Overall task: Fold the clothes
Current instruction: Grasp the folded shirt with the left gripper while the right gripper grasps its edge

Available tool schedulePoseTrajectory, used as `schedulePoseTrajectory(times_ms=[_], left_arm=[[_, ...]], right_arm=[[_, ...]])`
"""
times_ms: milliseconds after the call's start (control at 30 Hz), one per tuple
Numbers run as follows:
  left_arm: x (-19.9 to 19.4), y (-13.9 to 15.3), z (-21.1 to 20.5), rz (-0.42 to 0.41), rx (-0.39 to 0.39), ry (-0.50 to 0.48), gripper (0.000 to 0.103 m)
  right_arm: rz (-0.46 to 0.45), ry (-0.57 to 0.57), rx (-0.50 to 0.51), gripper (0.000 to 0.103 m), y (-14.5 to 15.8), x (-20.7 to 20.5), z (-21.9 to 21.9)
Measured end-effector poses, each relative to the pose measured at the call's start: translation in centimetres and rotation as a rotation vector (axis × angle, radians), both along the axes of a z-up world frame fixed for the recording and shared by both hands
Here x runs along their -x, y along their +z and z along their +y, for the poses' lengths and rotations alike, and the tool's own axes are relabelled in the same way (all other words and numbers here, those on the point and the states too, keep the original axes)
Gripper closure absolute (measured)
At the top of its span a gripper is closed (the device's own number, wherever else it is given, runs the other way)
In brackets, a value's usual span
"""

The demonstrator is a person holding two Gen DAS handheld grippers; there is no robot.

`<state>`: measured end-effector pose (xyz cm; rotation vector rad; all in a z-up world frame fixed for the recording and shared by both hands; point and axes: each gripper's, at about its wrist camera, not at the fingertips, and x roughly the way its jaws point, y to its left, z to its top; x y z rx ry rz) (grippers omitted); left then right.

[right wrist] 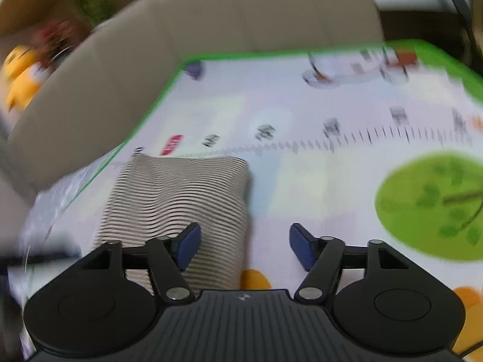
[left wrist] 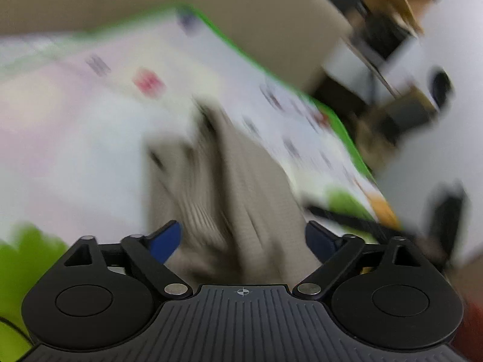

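A striped beige-and-white garment (right wrist: 178,199) lies folded on a printed play mat (right wrist: 317,163) with a green border. In the left wrist view the same garment (left wrist: 229,187) lies blurred right in front of my left gripper (left wrist: 243,236), which is open with its blue pads on either side of the cloth, holding nothing. My right gripper (right wrist: 244,246) is open and empty; its left pad hangs over the garment's right edge and its right pad over bare mat.
A beige sofa (right wrist: 211,24) runs along the mat's far edge. Yellow and red toys (right wrist: 24,69) sit at the far left. Dark furniture and cardboard-coloured items (left wrist: 389,30) stand beyond the mat. A green circle (right wrist: 431,202) is printed on the mat.
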<state>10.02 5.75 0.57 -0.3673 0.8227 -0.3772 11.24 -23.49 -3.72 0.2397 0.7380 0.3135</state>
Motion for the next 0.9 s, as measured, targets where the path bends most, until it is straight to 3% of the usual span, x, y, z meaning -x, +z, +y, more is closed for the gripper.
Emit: schedulePoseTrajectory(times_ms=[67, 100, 133, 200, 267, 400, 500, 567, 667, 733, 900], left_arm=[[-0.7, 0.4, 1.3, -0.045, -0.069, 0.103, 0.013], [-1.0, 0.0, 1.8, -0.037, -0.081, 0.127, 0.021], [-1.5, -0.8, 2.3, -0.01, -0.076, 0.138, 0.026], [-2.5, -2.8, 2.7, 0.078, -0.043, 0.133, 0.045], [-2.9, -4.4, 2.4, 0.124, -0.055, 0.106, 0.048], [-3.1, -5.8, 1.9, 0.146, -0.091, 0.064, 0.048], [-3.0, -6.1, 2.3, 0.167, -0.039, 0.059, 0.049], [-2.8, -6.1, 2.6, 0.182, 0.0, 0.052, 0.056], [-2.7, -6.1, 1.7, 0.181, 0.034, 0.003, 0.064], [-2.4, -5.9, 0.6, 0.18, 0.03, -0.03, 0.065], [-2.3, -6.1, 0.0, 0.196, 0.054, -0.061, 0.065]], right_arm=[[-0.095, 0.049, 0.055, 0.025, 1.3, 2.1, 2.0], [-0.13, 0.079, 0.07, 0.022, 1.7, 3.1, 2.9], [-0.164, 0.111, 0.087, 0.019, 2.1, 4.0, 3.9], [-0.223, 0.196, 0.128, 0.014, 2.1, 5.8, 6.4], [-0.258, 0.272, 0.176, 0.011, 1.5, 7.1, 9.1], [-0.242, 0.287, 0.267, 0.012, -0.6, 6.7, 12.1], [-0.226, 0.268, 0.231, 0.032, -0.2, 5.6, 10.8], [-0.187, 0.261, 0.154, 0.068, 0.9, 4.6, 8.8], [-0.18, 0.225, 0.131, 0.09, 3.1, 3.4, 6.6], [-0.196, 0.184, 0.134, 0.091, 4.4, 2.9, 5.5], [-0.127, 0.076, -0.071, 0.093, 5.6, 0.8, 2.7]])
